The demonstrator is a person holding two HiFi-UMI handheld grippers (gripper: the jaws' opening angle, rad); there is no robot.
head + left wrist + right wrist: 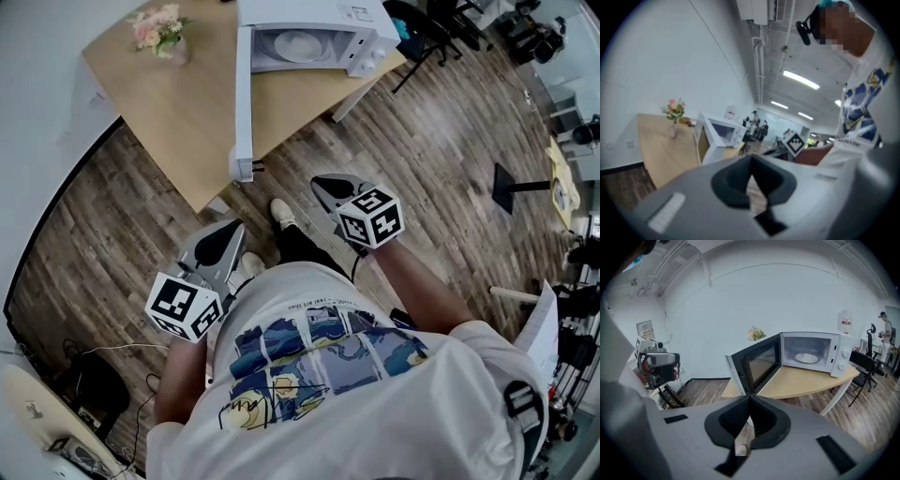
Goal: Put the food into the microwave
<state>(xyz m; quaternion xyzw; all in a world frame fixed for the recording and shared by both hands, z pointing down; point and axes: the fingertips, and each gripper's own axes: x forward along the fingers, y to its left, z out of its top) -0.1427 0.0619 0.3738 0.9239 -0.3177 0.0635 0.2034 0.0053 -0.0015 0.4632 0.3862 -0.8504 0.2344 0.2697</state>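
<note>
From the head view, a white boxy microwave point(361, 23) stands on a pale wooden table point(178, 112) with a rounded edge; its door point(243, 94) hangs wide open, and a round white plate point(298, 45) lies flat in the cavity; whether food sits on it cannot be told. A small bunch of pink flowers point(157, 28) stands at the table's far corner. The floor point(422, 169) is grey-brown wood plank. The person, in a white printed T-shirt, holds both grippers low, apart from the table; each is smooth grey plastic with black pads and a cube of black-and-white squares. The left gripper point(232, 234) and the right gripper point(323, 185) both point toward the table.

In the left gripper view, the black ribbed pads meet at their tip, pressed together on nothing; the microwave shows beyond, door open, beside the flowers.

In the right gripper view, the jaws are likewise pressed together and hold nothing; the dark glass door faces the camera, and the plate shows pale and round inside the lit white cavity.
</note>
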